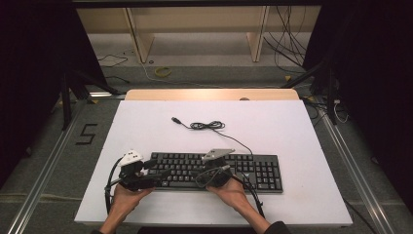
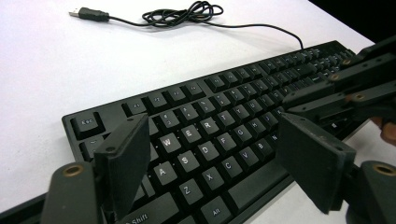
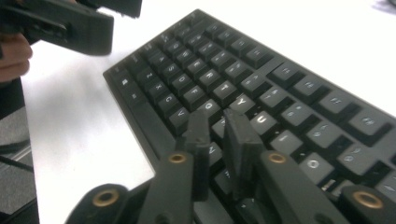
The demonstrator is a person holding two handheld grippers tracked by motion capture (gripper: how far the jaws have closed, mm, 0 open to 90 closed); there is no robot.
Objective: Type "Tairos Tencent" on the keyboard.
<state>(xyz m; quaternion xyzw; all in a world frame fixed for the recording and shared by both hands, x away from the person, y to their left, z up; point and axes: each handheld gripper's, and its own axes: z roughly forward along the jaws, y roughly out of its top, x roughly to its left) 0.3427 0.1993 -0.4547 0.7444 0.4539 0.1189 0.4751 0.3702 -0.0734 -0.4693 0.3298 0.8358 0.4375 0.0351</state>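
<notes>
A black keyboard (image 1: pixel 258 170) lies across the front of the white table (image 1: pixel 272 122). Its cable (image 1: pixel 208 126) is coiled behind it, and the USB plug (image 2: pixel 88 14) lies loose on the table. My left gripper (image 1: pixel 157 170) hovers over the keyboard's left end with its jaws wide open; in the left gripper view (image 2: pixel 212 123) the letter keys show between them, untouched. My right gripper (image 1: pixel 196 173) points left over the middle keys. In the right gripper view (image 3: pixel 215 116) its jaws stand a narrow gap apart with nothing between them.
Bare white tabletop stretches behind and to both sides of the keyboard. A wooden strip (image 1: pixel 209 94) edges the table's far side. Beyond it lie floor cables (image 1: pixel 292 44), a yellow ring (image 1: pixel 163 71) and wooden shelf legs (image 1: pixel 139 34). Dark stands flank the table.
</notes>
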